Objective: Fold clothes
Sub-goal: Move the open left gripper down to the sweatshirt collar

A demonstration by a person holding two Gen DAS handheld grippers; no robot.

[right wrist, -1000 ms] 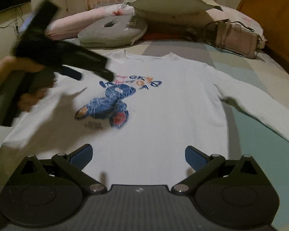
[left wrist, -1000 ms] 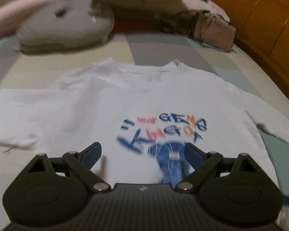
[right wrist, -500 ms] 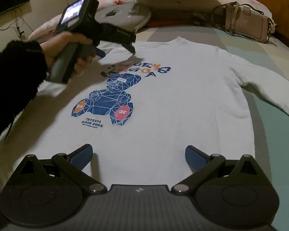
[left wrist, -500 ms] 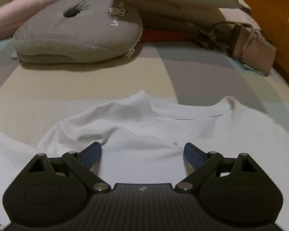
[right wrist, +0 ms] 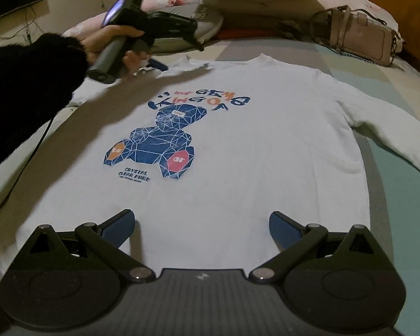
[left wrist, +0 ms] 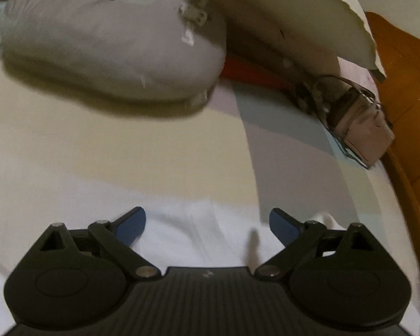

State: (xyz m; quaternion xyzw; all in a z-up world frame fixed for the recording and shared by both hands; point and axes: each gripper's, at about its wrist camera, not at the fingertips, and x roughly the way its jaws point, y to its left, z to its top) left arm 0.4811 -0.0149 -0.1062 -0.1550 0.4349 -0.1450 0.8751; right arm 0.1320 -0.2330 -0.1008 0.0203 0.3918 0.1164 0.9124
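A white long-sleeved sweatshirt [right wrist: 252,140] with a blue bear print lies flat and face up on the bed, collar toward the pillows. My right gripper [right wrist: 201,218] stands open low over its bottom hem, nothing between the fingers. In the right wrist view a hand in a black sleeve holds my left gripper [right wrist: 179,56] above the shirt's left shoulder, next to the collar. The left wrist view is blurred: my left gripper [left wrist: 207,218] is open over the white shoulder cloth [left wrist: 198,232] and holds nothing. The shirt's right sleeve [right wrist: 392,140] runs off to the right.
A grey pillow [left wrist: 112,42] and a cream pillow [left wrist: 294,14] lie just beyond the collar. A pink handbag [right wrist: 361,36] sits at the back right by the orange wooden headboard [left wrist: 406,84]. A thin cable [right wrist: 28,162] trails along the bed's left edge.
My left gripper has travelled from over the print up to the collar and left shoulder, closer to the pillows. The right gripper stays open at the hem, shifted only slightly.
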